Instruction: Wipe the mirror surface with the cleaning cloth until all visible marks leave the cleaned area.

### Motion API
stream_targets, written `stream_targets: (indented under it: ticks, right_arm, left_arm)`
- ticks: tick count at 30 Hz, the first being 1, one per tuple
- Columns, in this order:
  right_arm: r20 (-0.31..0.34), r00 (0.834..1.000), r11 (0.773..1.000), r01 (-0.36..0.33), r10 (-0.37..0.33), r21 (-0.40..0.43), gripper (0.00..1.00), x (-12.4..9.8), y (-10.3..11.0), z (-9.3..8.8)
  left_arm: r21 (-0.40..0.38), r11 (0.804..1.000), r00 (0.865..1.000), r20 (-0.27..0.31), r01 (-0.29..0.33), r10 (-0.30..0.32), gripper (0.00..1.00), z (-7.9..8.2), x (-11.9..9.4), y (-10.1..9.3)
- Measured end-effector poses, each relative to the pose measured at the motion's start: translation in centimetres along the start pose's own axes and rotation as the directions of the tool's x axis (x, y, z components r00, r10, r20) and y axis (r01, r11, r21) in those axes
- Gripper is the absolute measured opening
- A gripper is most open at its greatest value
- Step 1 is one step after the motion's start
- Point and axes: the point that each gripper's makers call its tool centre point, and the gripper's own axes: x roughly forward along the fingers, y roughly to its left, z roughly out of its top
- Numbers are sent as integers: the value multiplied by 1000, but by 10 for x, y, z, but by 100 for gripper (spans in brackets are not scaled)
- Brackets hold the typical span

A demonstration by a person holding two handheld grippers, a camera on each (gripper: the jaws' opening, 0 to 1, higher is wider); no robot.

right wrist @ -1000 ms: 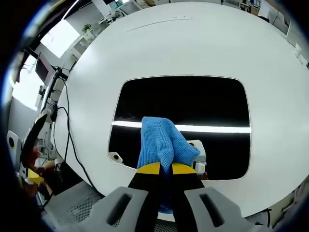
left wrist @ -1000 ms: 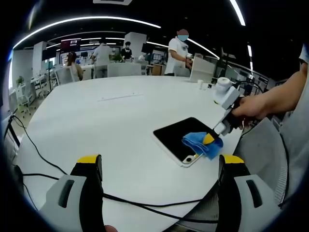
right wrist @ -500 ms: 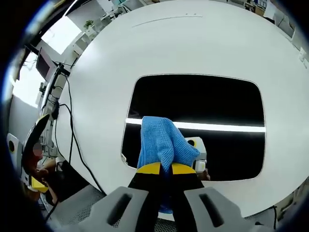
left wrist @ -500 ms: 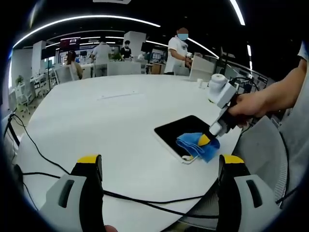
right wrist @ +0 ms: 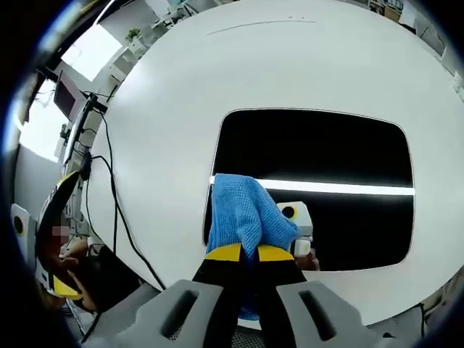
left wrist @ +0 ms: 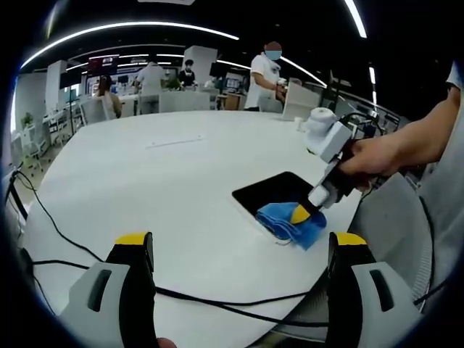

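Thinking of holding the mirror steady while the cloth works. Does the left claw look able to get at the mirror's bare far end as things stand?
Probably yes. The left claw is open and holds nothing, with bare table between it and the mirror. The right claw and blue cloth sit at the near end.

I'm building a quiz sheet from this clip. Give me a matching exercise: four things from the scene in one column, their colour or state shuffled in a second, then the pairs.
1. cleaning cloth
2. mirror
3. left gripper
4. table

A. white, with black cables across its near edge
B. jaws wide apart, holding nothing
C. blue, pinched in the right gripper
D. dark, reflecting a bright light strip

Pairs: 1-C, 2-D, 3-B, 4-A
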Motion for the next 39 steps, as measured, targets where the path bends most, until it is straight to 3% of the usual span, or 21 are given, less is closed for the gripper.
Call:
stream_targets:
  ticks: [22, 39]
  right_arm:
    - [5, 1000, 997, -5, 5, -78, 0, 6, 29, 2]
    - [15, 1000, 998, -6, 7, -65, 0, 6, 27, 3]
  left_arm:
    - [1, 1000, 1000, 4, 13, -13, 99, 0, 2, 1]
    - [-11, 1000, 1000, 14, 4, -3, 99, 2, -1, 5]
